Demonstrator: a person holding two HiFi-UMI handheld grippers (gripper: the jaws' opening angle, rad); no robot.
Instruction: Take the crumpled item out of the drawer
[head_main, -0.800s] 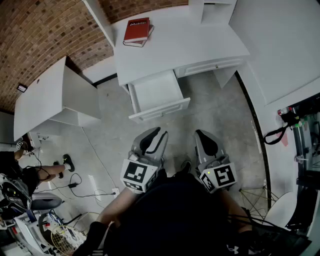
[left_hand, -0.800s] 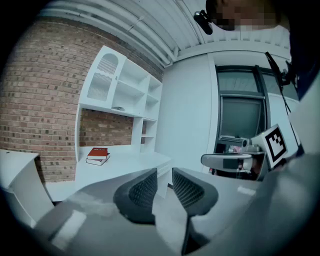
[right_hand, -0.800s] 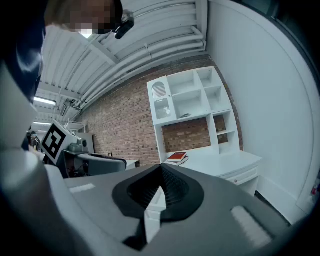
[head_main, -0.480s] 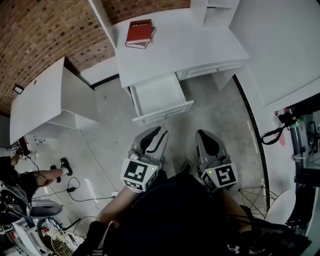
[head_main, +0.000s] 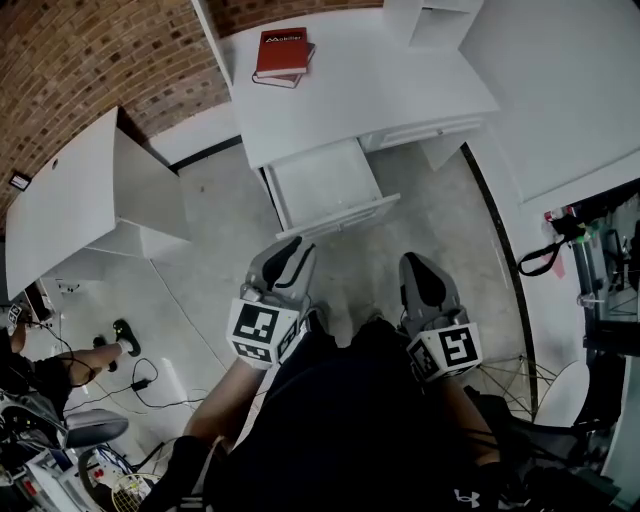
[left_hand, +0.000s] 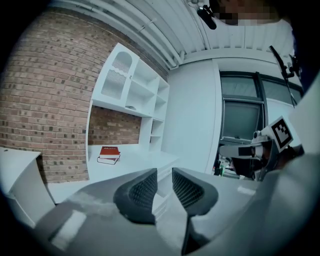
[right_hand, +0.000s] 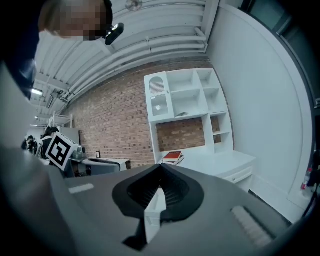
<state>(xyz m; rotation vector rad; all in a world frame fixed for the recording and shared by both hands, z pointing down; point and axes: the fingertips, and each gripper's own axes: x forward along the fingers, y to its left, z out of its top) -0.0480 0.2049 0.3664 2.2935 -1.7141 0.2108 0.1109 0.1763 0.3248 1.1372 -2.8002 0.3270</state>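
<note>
Tongs first: the left tongs (left_hand: 164, 181) are standing a narrow way apart with nothing between them. The right tongs (right_hand: 160, 171) are pressing tip to tip, with only a sliver of white furniture showing behind the tips and, as far as I can judge, nothing gripped. Both are hanging over the floor (head_main: 225, 235) short of the drawer (head_main: 345, 214), which is standing pulled out from under the white surface (head_main: 370, 85). The left pair is sitting nearer the drawer front than the right. A red book (head_main: 281, 52) is lying on the surface, beyond the drawer's back.

The crumpled item is not showing itself. The drawer's inside is looking plain white from the head view, so the item is either pale against it or tucked where no view is reaching.

That is where trouble is likely lying. Reaching in with tongs this narrow is risking nudging a light crumpled thing toward the drawer's back instead of catching it. Coming in low is risking knocking the drawer front and pushing it shut. Groping without seeing the item is risking closing on nothing.

Against the earlier head view, the drawer is sitting closer to the tongs. The left pair is reaching further toward the drawer front, while the right pair is keeping much the same place.
</note>
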